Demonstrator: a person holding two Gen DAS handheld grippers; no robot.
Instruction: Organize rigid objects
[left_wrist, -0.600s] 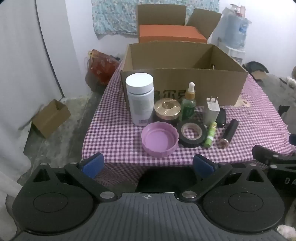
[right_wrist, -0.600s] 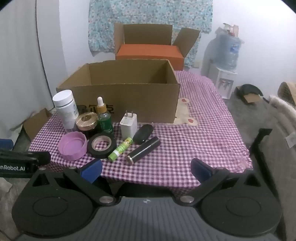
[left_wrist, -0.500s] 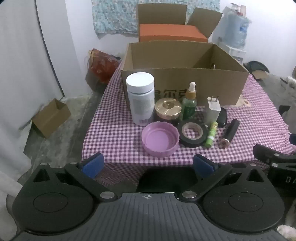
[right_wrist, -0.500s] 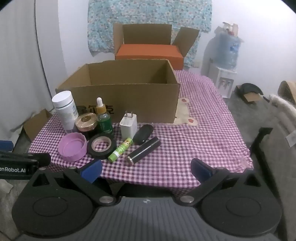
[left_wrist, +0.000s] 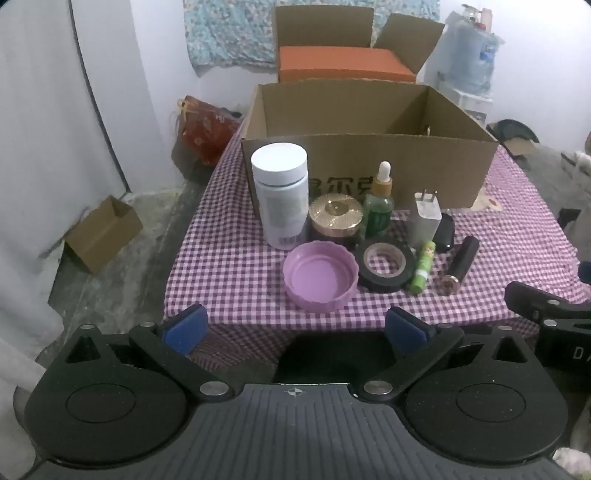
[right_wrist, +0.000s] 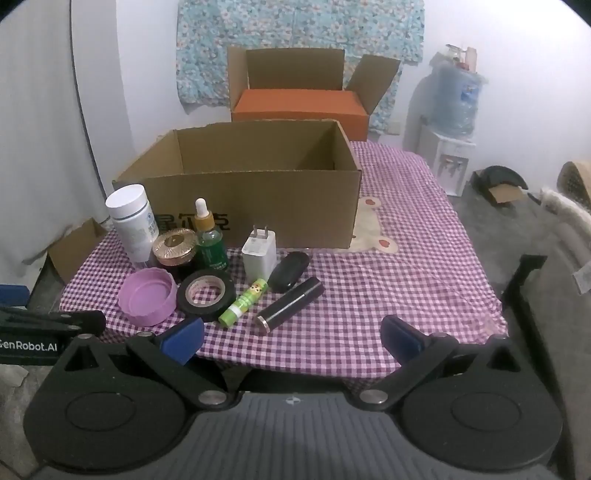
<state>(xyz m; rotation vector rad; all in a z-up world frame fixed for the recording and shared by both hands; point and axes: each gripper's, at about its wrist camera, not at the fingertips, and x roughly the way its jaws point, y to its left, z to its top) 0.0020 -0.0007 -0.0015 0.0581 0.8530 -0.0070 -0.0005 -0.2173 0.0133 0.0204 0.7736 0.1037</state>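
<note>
Tape roll (left_wrist: 385, 266) between lid (left_wrist: 320, 275) and tube (left_wrist: 422, 271), before box (left_wrist: 369, 162)

Purple-and-white checked table (left_wrist: 229, 251); lilac lid (left_wrist: 320, 275); black tape roll (left_wrist: 386, 266); green glue stick (left_wrist: 423, 266); white bottle (left_wrist: 281, 195).

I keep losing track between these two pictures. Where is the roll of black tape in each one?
Left wrist view: the roll of black tape lies right of centre, between the purple lid and the green stick.
Right wrist view: the roll of black tape lies left of centre, again between the purple lid and the green stick.
Shared landmark: the open cardboard box stands behind it in both.
</note>
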